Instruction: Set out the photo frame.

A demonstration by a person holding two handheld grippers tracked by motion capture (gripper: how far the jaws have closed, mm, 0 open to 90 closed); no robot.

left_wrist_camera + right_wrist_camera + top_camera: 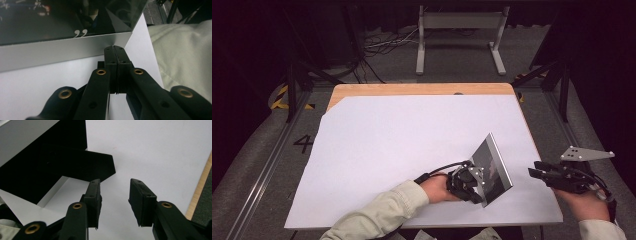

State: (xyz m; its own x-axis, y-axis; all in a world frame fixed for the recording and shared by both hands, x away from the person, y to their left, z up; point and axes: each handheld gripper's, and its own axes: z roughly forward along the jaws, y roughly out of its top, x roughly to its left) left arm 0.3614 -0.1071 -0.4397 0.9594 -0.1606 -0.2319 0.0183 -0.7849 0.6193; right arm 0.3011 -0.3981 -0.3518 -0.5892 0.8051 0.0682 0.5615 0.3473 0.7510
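A picture frame [493, 167] with dark glass and a silver border stands tilted near the table's front right. In the left gripper view its silver border [62, 51] runs just past my left gripper [114, 50], whose jaws are shut with nothing between them, tips against that border. From the high view the left gripper [476, 184] sits at the frame's near left edge. My right gripper [536, 172] hovers to the right of the frame, open and holding nothing. In the right gripper view, the right gripper [115, 188] points toward the frame's black back [45, 162] and its prop leg [97, 167].
A white sheet [412, 145] covers the wooden table [422, 89], with wood showing along the far and right edges. A pale sleeve [185, 50] lies right of the left gripper. A grey metal stand [459, 37] and cables [377, 47] lie on the floor beyond the table.
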